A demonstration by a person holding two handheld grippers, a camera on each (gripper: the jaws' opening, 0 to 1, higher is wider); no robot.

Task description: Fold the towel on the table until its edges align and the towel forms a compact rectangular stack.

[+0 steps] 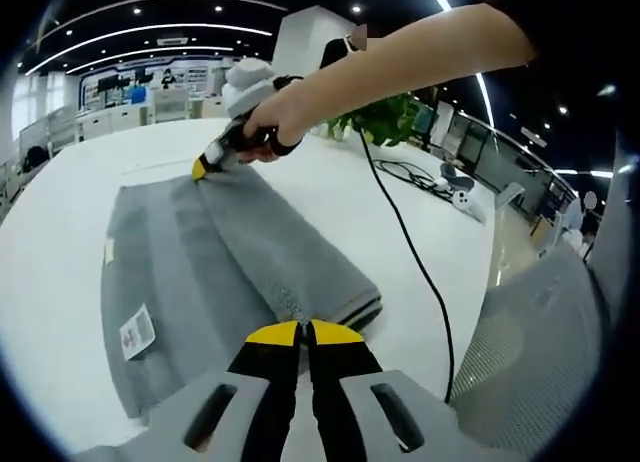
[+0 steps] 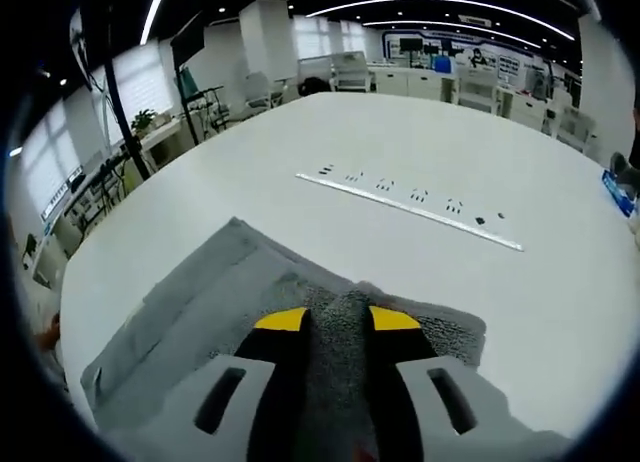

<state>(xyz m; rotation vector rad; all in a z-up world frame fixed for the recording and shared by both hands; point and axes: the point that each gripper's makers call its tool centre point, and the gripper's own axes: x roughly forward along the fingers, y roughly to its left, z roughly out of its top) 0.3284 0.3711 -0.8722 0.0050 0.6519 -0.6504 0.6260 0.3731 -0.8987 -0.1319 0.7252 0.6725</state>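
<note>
A grey towel lies on the white table, with one long side folded over into a raised band down its middle. My left gripper is shut on the near end of that folded band. At the far end a person's hand holds my right gripper, which pinches the towel's far edge. In the right gripper view, the right gripper is shut on a bunched ridge of towel between its yellow tips. A white label shows on the towel's near left part.
A black cable runs across the table to the right of the towel. A green plant stands behind it, and a mesh chair is at the right. Beyond the towel, a thin pale strip lies on the table.
</note>
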